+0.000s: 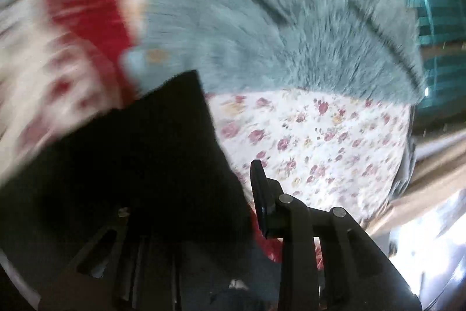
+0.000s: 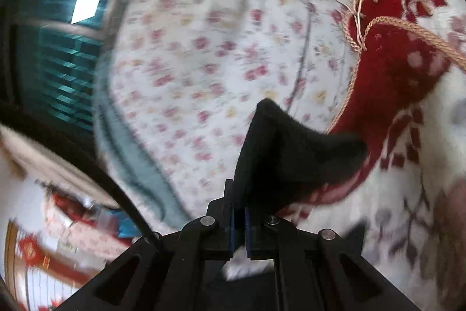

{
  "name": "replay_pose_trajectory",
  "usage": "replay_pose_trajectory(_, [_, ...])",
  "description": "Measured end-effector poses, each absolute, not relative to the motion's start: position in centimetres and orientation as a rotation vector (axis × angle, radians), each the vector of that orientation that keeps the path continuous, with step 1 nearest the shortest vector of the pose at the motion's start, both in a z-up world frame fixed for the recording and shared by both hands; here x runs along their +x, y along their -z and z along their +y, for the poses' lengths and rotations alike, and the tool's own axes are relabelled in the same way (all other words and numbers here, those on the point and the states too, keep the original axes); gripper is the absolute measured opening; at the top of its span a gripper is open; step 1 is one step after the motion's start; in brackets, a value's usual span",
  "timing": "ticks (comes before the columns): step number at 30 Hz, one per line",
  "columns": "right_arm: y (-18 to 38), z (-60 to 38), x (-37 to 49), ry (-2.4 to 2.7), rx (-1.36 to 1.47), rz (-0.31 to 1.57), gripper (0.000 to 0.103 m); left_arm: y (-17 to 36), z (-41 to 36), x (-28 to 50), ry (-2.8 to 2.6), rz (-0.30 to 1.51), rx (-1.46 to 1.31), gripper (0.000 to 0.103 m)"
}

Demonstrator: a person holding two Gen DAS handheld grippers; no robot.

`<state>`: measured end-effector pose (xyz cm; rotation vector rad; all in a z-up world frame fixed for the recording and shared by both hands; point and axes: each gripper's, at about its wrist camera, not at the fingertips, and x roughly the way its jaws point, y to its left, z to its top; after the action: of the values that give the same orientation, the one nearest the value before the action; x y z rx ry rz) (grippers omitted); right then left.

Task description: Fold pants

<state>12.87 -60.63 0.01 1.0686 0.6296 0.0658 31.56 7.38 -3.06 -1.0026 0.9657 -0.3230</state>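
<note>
The black pants (image 1: 139,165) hang in a dark fold across the lower left of the left wrist view and hide the left finger. My left gripper (image 1: 233,177) has its jaws close on that cloth; only the right finger (image 1: 260,188) shows, lying against the cloth's edge. In the right wrist view a peaked flap of the black pants (image 2: 285,153) rises from between the blue pads. My right gripper (image 2: 238,194) is shut on it, held above the bed.
A floral bedsheet (image 1: 320,142) (image 2: 204,48) covers the bed. A fluffy grey-blue blanket (image 1: 276,34) lies across it, and a red and white patterned blanket (image 2: 393,77) (image 1: 84,8) lies beside it. The bed edge and a teal tiled wall (image 2: 64,48) lie beyond.
</note>
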Motion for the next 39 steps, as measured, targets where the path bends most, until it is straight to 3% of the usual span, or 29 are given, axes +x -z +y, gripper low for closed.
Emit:
replay_pose_trajectory(1, [1.3, -61.0, 14.8, -0.018, 1.03, 0.659, 0.017, 3.3, 7.1, 33.4, 0.306, 1.007, -0.96, 0.043])
replay_pose_trajectory(2, [3.4, -61.2, 16.1, 0.064, 1.036, 0.746, 0.052, 3.9, 7.3, 34.2, 0.223, 1.048, -0.938, 0.06])
replay_pose_trajectory(3, [5.4, -61.1, 16.6, 0.111, 1.086, 0.842, 0.065, 4.4, 7.5, 34.1, 0.183, 1.067, -0.946, 0.066])
replay_pose_trajectory(5, [7.8, -60.3, 15.9, 0.066, 1.136, 0.89, 0.065, 5.2, 8.0, 33.5, 0.24, 1.064, -0.966, 0.069])
replay_pose_trajectory(10, [8.9, -59.6, 11.2, 0.118, 0.92, 0.944, 0.065, 6.3, 12.1, 28.8, 0.195, 1.019, -0.913, 0.069])
replay_pose_trajectory(16, [8.3, -59.9, 2.5, -0.015, 1.134, 0.929, 0.066, 7.5, 16.5, 23.1, 0.201, 1.094, -0.875, 0.07])
replay_pose_trajectory(20, [8.1, -55.9, -1.8, -0.148, 1.245, 0.927, 0.073, 9.4, 17.4, 20.3, 0.231, 1.115, -0.872, 0.07])
replay_pose_trajectory(29, [15.6, -50.4, 0.5, -0.199, 1.664, 0.928, 0.079, 10.9, 17.6, 19.5, 0.299, 1.055, -1.056, 0.078])
replay_pose_trajectory(39, [13.6, -50.7, 2.9, -0.171, 1.416, 0.765, 0.076, 11.7, 15.9, 22.4, 0.338, 1.047, -1.182, 0.083])
